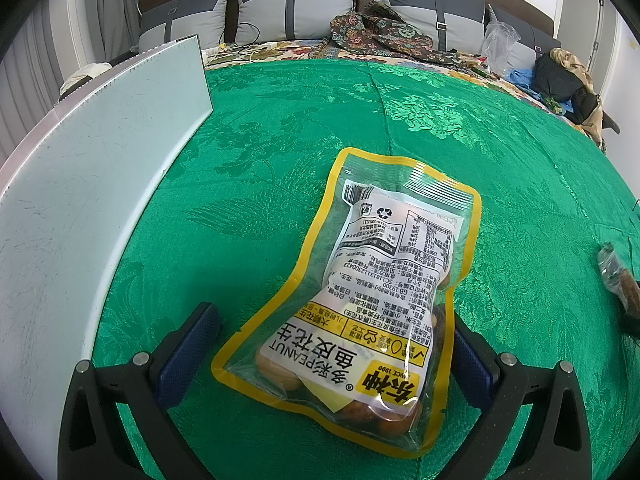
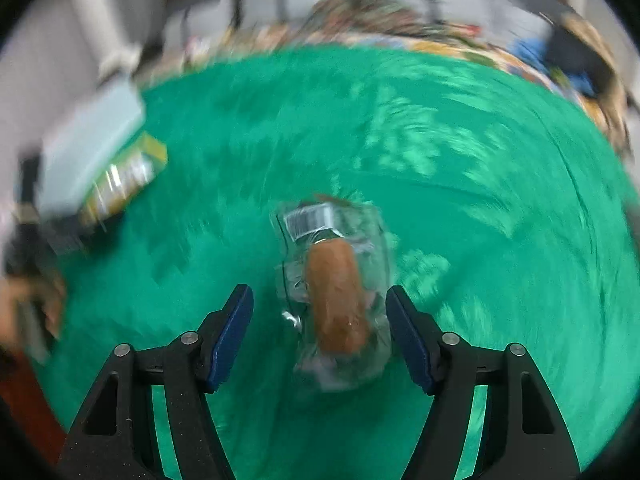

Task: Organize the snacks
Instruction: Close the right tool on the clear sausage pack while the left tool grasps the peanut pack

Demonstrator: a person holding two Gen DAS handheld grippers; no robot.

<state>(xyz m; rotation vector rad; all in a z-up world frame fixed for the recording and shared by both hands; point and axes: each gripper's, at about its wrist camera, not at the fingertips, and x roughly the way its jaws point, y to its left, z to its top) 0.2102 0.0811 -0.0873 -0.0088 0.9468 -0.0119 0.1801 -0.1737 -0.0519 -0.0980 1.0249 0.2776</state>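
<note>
A yellow-edged clear bag of peanuts (image 1: 360,288) lies flat on the green cloth (image 1: 280,120). My left gripper (image 1: 332,344) is open, its jaws on either side of the bag's near end, not closed on it. A brown sausage in a clear wrapper (image 2: 336,292) lies on the cloth between the jaws of my right gripper (image 2: 320,320), which is open. The right wrist view is blurred by motion. The sausage also shows at the right edge of the left wrist view (image 1: 618,284). The peanut bag appears at the left of the right wrist view (image 2: 124,180).
A pale blue-white box wall (image 1: 92,200) stands along the left of the cloth. Behind the cloth is a bed with grey pillows (image 1: 296,4), a patterned cloth heap (image 1: 384,32), a clear plastic bag (image 1: 500,44) and dark clothes (image 1: 560,76).
</note>
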